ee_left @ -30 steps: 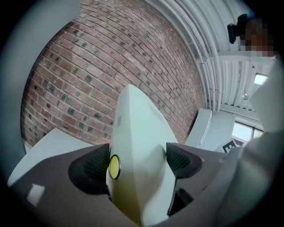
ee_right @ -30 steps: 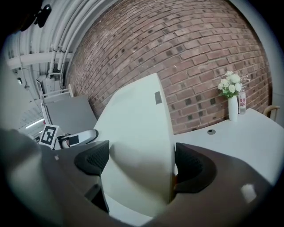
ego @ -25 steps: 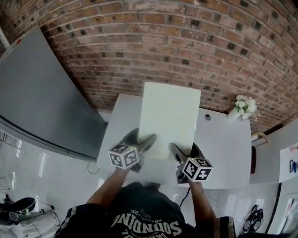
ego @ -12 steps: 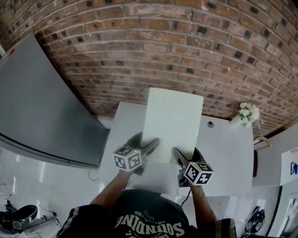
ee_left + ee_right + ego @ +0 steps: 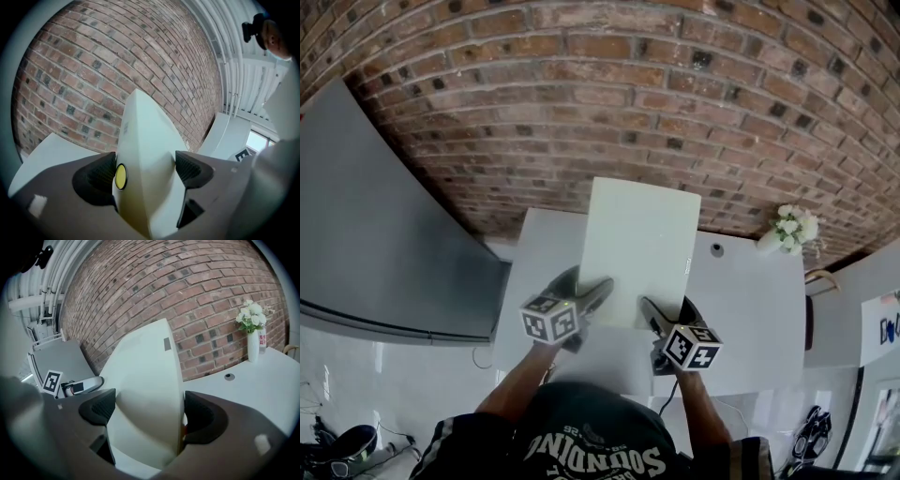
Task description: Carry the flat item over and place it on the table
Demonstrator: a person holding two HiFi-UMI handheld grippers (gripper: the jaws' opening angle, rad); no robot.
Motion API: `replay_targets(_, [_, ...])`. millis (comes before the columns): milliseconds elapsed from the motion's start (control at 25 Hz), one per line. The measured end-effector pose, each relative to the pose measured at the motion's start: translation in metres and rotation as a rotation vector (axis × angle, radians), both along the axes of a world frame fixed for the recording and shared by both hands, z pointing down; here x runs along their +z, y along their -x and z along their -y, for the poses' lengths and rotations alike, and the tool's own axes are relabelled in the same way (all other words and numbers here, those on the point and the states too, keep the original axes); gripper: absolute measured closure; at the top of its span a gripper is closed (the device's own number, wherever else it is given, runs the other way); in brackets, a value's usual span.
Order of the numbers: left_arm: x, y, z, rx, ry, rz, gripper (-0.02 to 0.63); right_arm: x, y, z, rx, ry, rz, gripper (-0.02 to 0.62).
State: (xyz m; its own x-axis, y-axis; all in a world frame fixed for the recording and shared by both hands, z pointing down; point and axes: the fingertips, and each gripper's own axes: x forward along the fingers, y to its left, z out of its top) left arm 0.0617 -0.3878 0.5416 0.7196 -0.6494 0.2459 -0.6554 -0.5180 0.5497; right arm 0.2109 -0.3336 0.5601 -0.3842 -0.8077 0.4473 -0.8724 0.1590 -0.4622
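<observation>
A flat white board (image 5: 639, 246) is held in the air over the white table (image 5: 750, 300), in front of a brick wall. My left gripper (image 5: 598, 292) is shut on its near left edge and my right gripper (image 5: 650, 309) is shut on its near right edge. In the left gripper view the flat white board (image 5: 145, 159) fills the gap between the jaws, with a yellow round sticker (image 5: 120, 176) on its edge. In the right gripper view the flat white board (image 5: 145, 399) sits clamped between both dark jaws, tilted up toward the wall.
A white vase of flowers (image 5: 789, 228) stands at the table's far right corner, and a small round hole (image 5: 716, 249) lies near it. A grey slanted panel (image 5: 375, 216) rises to the left. The vase of flowers (image 5: 253, 329) also shows in the right gripper view.
The board and both grippers have shifted slightly toward the wall and left over the table; the grip is unchanged.
</observation>
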Motion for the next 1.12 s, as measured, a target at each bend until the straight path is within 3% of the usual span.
replay_targets(440, [0.050,0.003,0.004,0.007,0.095,0.036,0.216,0.046,0.002,0.006,-0.018,0.079,0.019,0.135])
replay_targets(1120, [0.137,0.014,-0.044,-0.016,0.253,0.079,0.216,0.129,0.012,-0.037,-0.053,0.227,0.030,0.138])
